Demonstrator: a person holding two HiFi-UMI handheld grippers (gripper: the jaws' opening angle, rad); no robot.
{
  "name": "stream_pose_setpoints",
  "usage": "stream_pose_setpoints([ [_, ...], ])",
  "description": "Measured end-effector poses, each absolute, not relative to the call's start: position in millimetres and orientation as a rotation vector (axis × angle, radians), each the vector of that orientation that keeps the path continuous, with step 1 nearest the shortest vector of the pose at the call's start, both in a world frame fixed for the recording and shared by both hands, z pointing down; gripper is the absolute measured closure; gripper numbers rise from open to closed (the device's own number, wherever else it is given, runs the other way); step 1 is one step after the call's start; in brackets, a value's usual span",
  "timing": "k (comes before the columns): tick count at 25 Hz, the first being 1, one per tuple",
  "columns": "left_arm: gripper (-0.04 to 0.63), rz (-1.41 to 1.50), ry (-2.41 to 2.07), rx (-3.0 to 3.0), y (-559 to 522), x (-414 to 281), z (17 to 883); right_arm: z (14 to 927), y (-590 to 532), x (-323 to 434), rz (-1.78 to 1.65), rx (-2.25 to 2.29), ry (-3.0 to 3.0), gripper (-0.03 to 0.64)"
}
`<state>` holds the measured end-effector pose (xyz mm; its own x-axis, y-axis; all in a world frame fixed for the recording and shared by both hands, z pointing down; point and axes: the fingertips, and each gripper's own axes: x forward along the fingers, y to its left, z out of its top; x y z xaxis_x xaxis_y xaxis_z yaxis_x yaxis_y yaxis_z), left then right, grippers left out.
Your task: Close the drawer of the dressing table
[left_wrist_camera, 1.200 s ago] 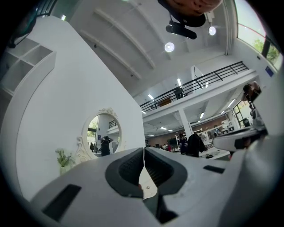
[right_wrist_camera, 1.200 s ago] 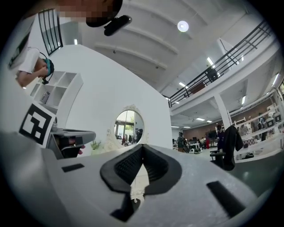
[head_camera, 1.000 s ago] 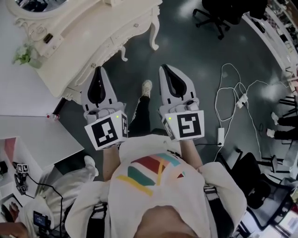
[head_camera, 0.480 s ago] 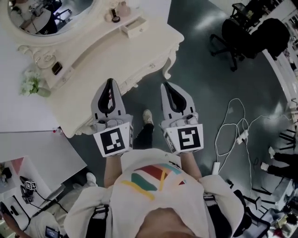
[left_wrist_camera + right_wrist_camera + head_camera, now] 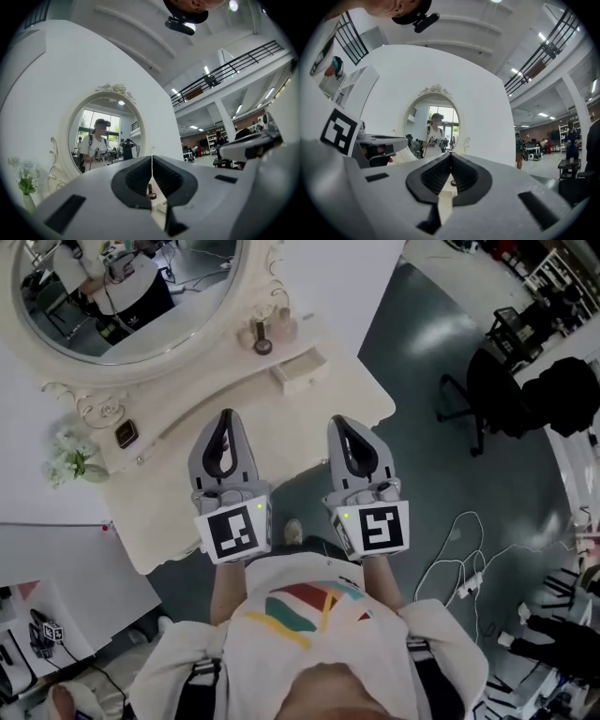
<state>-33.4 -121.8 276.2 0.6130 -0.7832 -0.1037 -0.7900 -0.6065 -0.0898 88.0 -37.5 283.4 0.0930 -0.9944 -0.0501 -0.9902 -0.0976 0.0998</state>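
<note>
Left gripper and right gripper are hovering over the table's scalloped front edge, jaws pinched together, empty. The small cream drawer is standing pulled out below the oval mirror, apart from both. Glossy dark floor is lying open rightward.

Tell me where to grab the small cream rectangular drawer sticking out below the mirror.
Take the small cream rectangular drawer probably by its front panel, from the cream dressing table's front side; it juts toward you, leaving that face exposed.
</note>
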Motion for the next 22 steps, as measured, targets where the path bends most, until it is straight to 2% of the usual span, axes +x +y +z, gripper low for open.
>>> stream_pose_setpoints([
  [22, 0.588, 0.007, 1.794, -2.453, -180.6, -70.1, 271.3, 279.3, -147.1, 64.2, -0.167, 1.897, -2.495, 0.617],
])
